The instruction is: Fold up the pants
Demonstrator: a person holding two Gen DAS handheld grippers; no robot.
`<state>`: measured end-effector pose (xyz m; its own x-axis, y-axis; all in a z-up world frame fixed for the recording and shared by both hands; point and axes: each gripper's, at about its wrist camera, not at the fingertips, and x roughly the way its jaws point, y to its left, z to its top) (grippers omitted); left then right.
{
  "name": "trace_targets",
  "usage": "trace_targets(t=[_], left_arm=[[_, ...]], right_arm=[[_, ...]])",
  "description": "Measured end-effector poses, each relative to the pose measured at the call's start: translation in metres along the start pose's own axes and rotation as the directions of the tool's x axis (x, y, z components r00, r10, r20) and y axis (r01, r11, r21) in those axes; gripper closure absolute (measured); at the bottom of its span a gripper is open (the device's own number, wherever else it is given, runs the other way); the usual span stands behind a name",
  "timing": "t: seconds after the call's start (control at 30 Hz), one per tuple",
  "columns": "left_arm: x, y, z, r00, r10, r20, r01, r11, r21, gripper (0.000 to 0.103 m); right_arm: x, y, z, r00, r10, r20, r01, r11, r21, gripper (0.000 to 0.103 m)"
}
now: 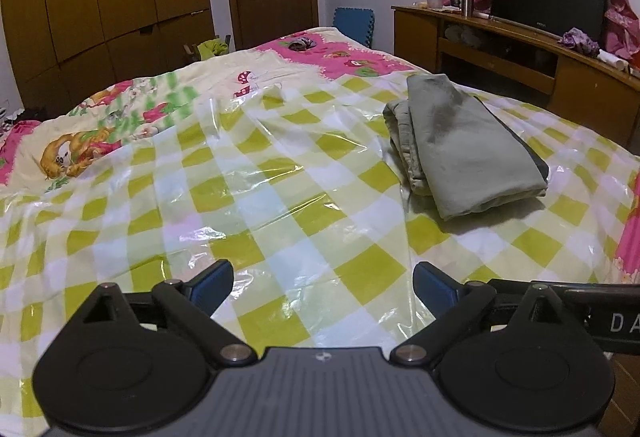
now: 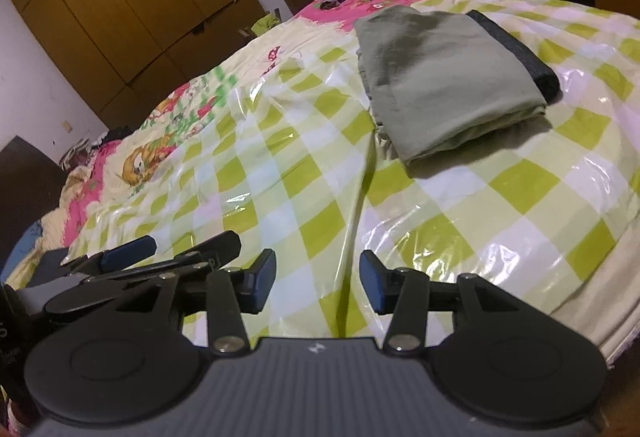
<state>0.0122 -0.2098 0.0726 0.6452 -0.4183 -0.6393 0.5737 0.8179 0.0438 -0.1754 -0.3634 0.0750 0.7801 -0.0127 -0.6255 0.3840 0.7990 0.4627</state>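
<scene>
Well apart, folded pants (image 1: 464,145), empty fingers (image 1: 216,277)

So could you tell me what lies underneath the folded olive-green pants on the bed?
Under the folded olive-green pants, a dark grey folded cloth shows along one edge, both on the green-checked plastic sheet. How far the grey cloth extends underneath is hidden.

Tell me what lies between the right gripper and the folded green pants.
Nothing but bare checked plastic sheet. The right wrist view shows it running unbroken from the right gripper, jaws open and empty, up to the folded green pants.
</scene>
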Motion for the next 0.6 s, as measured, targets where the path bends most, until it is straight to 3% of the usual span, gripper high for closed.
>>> trace_targets(t=[0.4, 0.6], left_arm=[[-0.006, -0.027, -0.003, 1.0, 0.028, -0.006, -0.028, 0.996, 0.081, 0.0], [-0.006, -0.026, -0.003, 0.999, -0.016, -0.03, 0.017, 0.998, 0.052, 0.0]], right_arm=[[-0.015, -0.015, -0.009, 1.0, -0.006, 0.017, 0.006, 0.999, 0.039, 0.055], [-0.021, -0.018, -0.01, 1.0, -0.008, 0.024, 0.007, 0.999, 0.048, 0.055]])
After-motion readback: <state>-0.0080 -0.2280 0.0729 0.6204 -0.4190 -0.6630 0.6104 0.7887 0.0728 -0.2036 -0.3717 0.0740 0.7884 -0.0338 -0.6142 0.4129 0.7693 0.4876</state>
